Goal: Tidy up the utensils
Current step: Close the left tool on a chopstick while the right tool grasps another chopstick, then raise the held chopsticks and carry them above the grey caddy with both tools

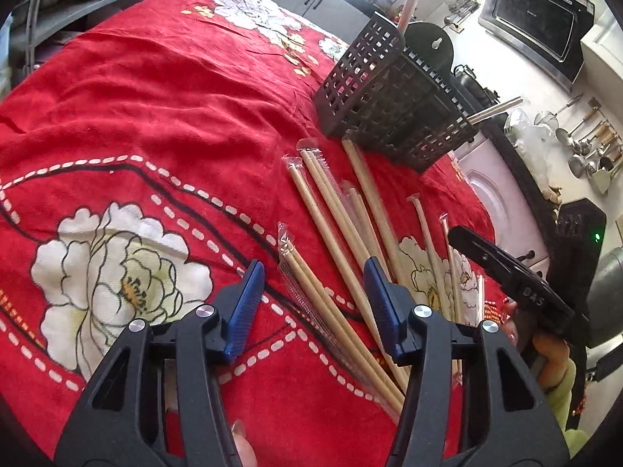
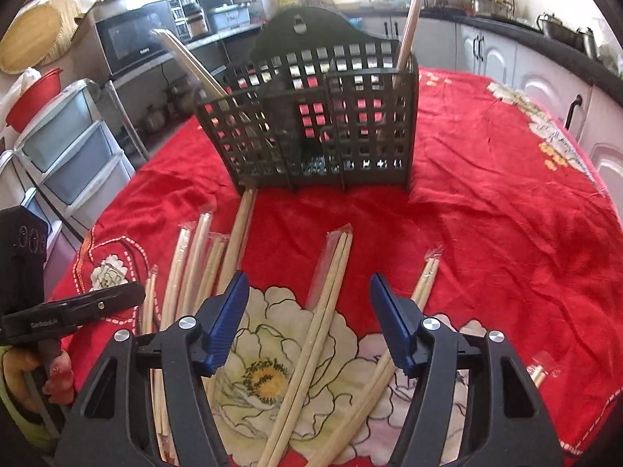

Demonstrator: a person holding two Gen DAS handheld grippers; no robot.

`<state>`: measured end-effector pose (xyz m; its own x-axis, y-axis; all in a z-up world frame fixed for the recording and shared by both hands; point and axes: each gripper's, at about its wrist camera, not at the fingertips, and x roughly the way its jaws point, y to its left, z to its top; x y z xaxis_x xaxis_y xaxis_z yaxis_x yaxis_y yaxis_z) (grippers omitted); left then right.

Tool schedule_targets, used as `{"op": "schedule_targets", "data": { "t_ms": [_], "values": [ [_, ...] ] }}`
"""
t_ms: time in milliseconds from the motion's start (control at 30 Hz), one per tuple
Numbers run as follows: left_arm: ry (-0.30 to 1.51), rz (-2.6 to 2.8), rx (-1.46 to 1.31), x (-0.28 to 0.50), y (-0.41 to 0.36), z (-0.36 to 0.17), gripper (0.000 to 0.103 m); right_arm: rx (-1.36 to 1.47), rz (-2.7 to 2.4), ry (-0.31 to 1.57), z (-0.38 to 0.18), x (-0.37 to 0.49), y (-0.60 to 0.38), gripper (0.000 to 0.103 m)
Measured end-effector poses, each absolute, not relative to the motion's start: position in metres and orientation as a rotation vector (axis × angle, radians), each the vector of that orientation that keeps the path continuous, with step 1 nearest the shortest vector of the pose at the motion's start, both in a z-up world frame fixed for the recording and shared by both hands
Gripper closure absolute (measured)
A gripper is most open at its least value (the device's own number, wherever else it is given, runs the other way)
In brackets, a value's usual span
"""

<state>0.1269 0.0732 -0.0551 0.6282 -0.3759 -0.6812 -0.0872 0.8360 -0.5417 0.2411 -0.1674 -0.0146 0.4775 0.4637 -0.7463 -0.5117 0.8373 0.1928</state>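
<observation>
Looking along your left gripper point(image 1: 313, 292), you see its blue-padded jaws about half open with nothing pinched; a clear-wrapped pair of pale wooden chopsticks point(image 1: 311, 295) lies on the cloth in the gap, and you cannot tell whether the pads touch it. More wrapped wooden chopsticks point(image 1: 335, 214) fan out on the red flower-printed cloth point(image 1: 155, 97) between those jaws and the black plastic lattice utensil basket point(image 1: 393, 93). One thick stick reaches right to the basket's base. A pale stick stands up out of the basket's far end and another pokes out of its right end. Right of the basket, your other hand point(image 1: 545, 350) grips the right tool.

Turning to the right wrist view, your right gripper point(image 2: 309, 311) also stands partly open and holds nothing. A wrapped pair point(image 2: 323, 311) runs up between its jaws toward the basket point(image 2: 311, 124), apart from both pads as far as you can see. Another pair lies just under the right pad. A bundle of sticks spreads left of the jaws, below the basket's left corner. Your left hand point(image 2: 35, 373) shows at the left edge.
</observation>
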Motion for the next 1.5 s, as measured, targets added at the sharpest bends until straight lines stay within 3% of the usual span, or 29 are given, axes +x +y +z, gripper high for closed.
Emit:
{"op": "schedule_targets", "data": {
  "t_ms": [167,233,533,633,767,867,1500],
  "values": [
    [0.897,-0.154,-0.551,0.137,0.072,-0.057,0.070,-0.053,0.597,0.954,-0.024,0.261,-0.159,0.045],
    [0.902,-0.132,-0.545,0.140,0.074,-0.059,0.081,-0.050,0.592,0.970,-0.027,0.269,-0.157,0.046],
    [0.892,-0.115,-0.554,0.146,0.082,-0.063,0.094,-0.076,0.557,1.028,-0.038,0.298,-0.139,0.053],
    [0.890,-0.120,-0.570,0.147,0.086,-0.064,0.098,-0.081,0.536,1.040,-0.040,0.305,-0.136,0.062],
    [0.884,-0.129,-0.581,0.146,0.088,-0.063,0.099,-0.084,0.516,1.050,-0.039,0.313,-0.137,0.085],
    [0.875,-0.147,-0.593,0.144,0.089,-0.060,0.099,-0.044,0.546,1.047,-0.035,0.315,-0.143,0.092],
    [0.685,-0.231,-0.501,0.143,0.072,0.028,0.101,0.111,0.661,0.752,0.056,0.259,-0.192,0.093]
  ]
}}
